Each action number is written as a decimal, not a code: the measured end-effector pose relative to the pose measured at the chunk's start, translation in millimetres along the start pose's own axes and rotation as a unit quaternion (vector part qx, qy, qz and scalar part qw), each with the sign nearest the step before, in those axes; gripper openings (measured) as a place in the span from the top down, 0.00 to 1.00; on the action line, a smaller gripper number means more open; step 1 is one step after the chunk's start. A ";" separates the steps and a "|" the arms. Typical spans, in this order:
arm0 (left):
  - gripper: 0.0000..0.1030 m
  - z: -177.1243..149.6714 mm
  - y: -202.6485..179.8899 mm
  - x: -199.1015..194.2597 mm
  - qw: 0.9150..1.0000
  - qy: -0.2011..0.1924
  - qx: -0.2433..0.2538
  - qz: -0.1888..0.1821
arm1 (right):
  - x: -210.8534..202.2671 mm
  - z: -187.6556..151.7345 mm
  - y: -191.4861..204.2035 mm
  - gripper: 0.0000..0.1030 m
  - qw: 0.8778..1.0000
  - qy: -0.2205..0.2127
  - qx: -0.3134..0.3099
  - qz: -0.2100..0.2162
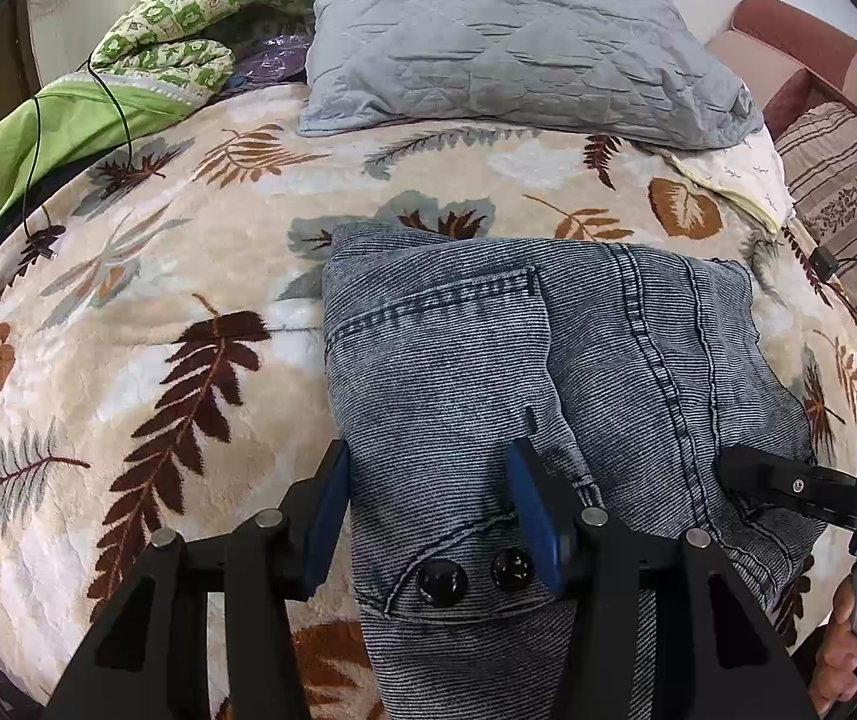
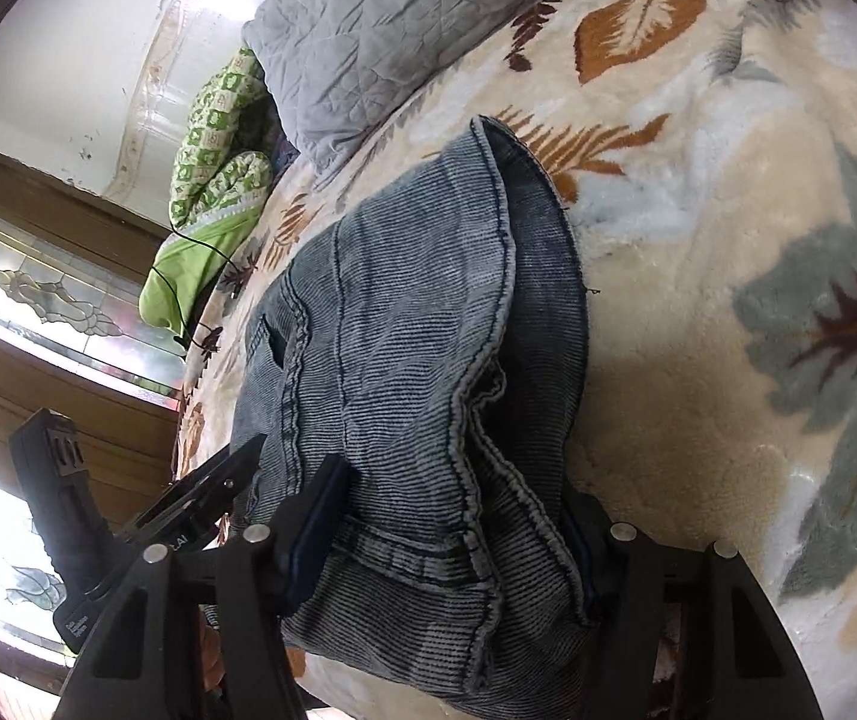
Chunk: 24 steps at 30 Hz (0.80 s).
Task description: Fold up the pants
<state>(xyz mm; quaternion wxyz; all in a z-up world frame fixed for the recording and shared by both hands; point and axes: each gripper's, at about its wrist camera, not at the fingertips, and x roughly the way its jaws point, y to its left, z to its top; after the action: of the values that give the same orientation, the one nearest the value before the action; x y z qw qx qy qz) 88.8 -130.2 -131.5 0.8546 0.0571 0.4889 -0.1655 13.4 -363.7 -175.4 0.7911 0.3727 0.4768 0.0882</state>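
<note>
Blue-grey denim pants (image 1: 518, 372) lie folded in a thick bundle on the leaf-patterned blanket (image 1: 146, 312). My left gripper (image 1: 431, 468) straddles the near left part of the pants by the two black buttons (image 1: 473, 579); its blue pads stand wide apart with denim between them. My right gripper (image 2: 458, 498) straddles the near right edge of the pants (image 2: 422, 360), its fingers wide apart with bunched seams between; its right finger is mostly hidden by cloth. The right gripper also shows in the left wrist view (image 1: 746, 468), resting at the pants' right side.
A grey quilted pillow (image 1: 506, 36) lies at the head of the bed. A green checked quilt (image 1: 176, 24) and a green cloth (image 1: 68, 120) with a black cable (image 1: 32, 180) sit at the far left. A striped cushion (image 1: 848, 192) is at the right.
</note>
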 end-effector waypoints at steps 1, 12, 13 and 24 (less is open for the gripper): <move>0.47 -0.7 0.1 -0.1 1.000 -0.001 0.001 0.001 | -0.2 -0.1 0.1 0.37 1.000 0.000 -0.001 0.000; 0.60 -0.3 -4.1 -6.4 1.000 -0.010 0.017 0.005 | -2.4 -3.4 13.8 0.43 0.999 -0.014 -0.036 -0.019; 0.62 -0.1 -3.9 -7.1 1.000 -0.010 0.018 0.005 | -3.2 -4.1 16.9 0.44 0.999 -0.018 -0.044 -0.023; 0.77 7.5 3.3 -13.1 1.000 -0.017 0.025 -0.001 | -3.7 -9.9 40.2 0.54 0.991 -0.041 -0.111 -0.064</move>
<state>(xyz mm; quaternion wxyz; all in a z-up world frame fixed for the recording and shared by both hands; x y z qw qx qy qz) 89.9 -126.0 -116.6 0.8609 0.0756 0.4699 -0.1797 12.0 -332.2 -148.4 0.8505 0.2546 0.4542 0.0745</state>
